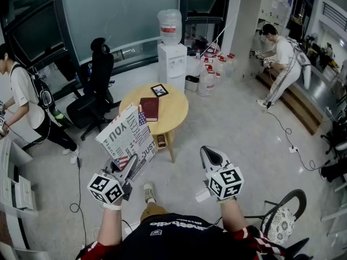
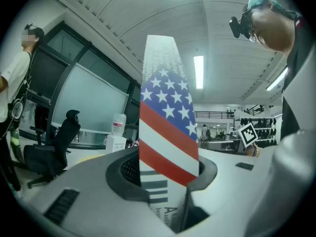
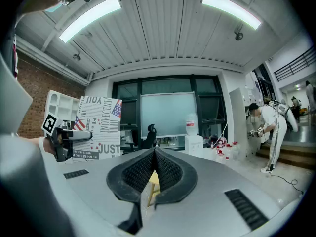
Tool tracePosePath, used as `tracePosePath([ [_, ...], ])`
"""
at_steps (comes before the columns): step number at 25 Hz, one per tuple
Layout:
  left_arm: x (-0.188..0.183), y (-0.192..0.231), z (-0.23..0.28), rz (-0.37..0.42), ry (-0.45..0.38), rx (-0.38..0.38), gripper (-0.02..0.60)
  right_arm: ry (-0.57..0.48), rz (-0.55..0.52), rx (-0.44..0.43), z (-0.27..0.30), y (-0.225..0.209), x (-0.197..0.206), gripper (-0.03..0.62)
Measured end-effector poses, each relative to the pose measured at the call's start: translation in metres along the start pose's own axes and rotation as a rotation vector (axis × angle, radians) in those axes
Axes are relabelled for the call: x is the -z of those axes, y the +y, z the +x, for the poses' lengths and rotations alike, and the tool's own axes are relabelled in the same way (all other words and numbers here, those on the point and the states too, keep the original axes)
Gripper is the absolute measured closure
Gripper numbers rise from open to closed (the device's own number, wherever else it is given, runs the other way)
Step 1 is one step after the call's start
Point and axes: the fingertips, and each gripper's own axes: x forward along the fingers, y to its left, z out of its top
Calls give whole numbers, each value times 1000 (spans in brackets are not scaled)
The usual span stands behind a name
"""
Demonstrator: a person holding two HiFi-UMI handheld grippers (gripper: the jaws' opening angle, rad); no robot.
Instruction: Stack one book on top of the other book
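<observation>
My left gripper (image 1: 129,166) is shut on the lower edge of a white book (image 1: 127,137) printed with black words and American flags, and holds it upright in the air in front of the table. In the left gripper view the book's flag-striped spine (image 2: 165,132) stands between the jaws of that gripper (image 2: 165,184). A dark red book (image 1: 149,108) lies flat on the round wooden table (image 1: 176,112). My right gripper (image 1: 209,155) hovers to the right of the table, shut and empty; its tips meet in the right gripper view (image 3: 154,150), where the white book (image 3: 96,127) shows at left.
A small black-framed picture (image 1: 159,90) lies on the table's far side. Behind stand a water dispenser (image 1: 172,58), several water jugs (image 1: 214,69) and a black office chair (image 1: 96,88). People stand at far left and far right. A chair (image 1: 282,218) is near my right.
</observation>
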Motion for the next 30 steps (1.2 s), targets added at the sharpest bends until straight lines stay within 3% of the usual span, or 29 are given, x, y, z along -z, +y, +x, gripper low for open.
tracePosePath([
  [19, 2, 2, 1, 23, 1, 19, 422, -13, -28, 9, -3, 2, -4, 565],
  [26, 3, 14, 20, 37, -7, 48, 422, -41, -42, 24, 12, -6, -7, 565],
  [30, -1, 23, 38, 33, -3, 56, 423, -69, 5, -8, 27, -13, -17, 565],
])
